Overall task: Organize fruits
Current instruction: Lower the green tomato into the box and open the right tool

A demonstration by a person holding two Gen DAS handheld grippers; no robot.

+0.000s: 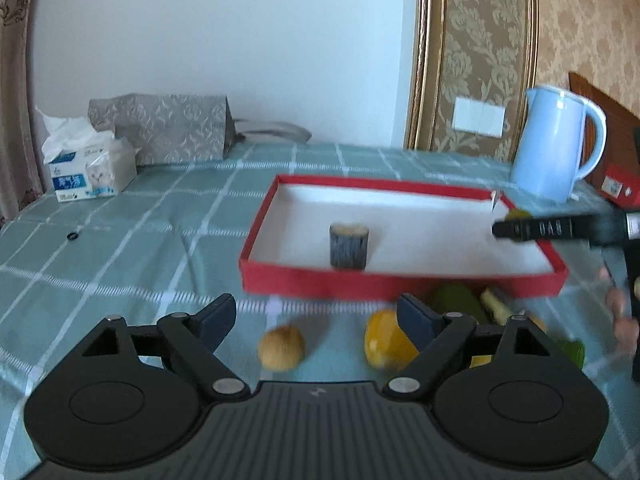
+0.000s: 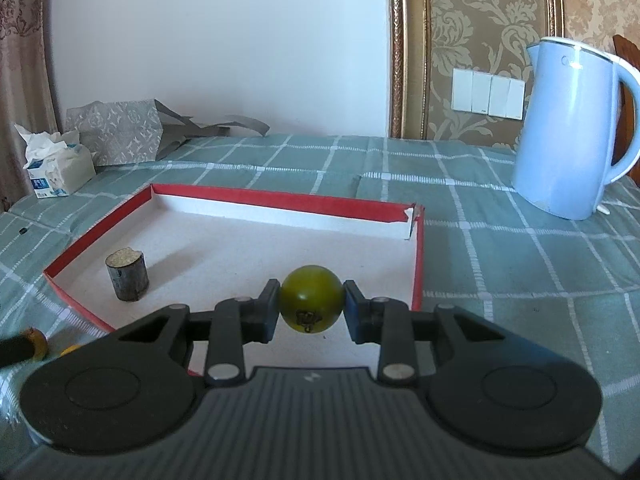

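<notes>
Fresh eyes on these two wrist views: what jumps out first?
The right gripper is shut on a green fruit, held above the near right part of the red tray. A dark stump-like block stands upright at the tray's left. Outside the tray, a tan fruit lies before the open left gripper.
</notes>
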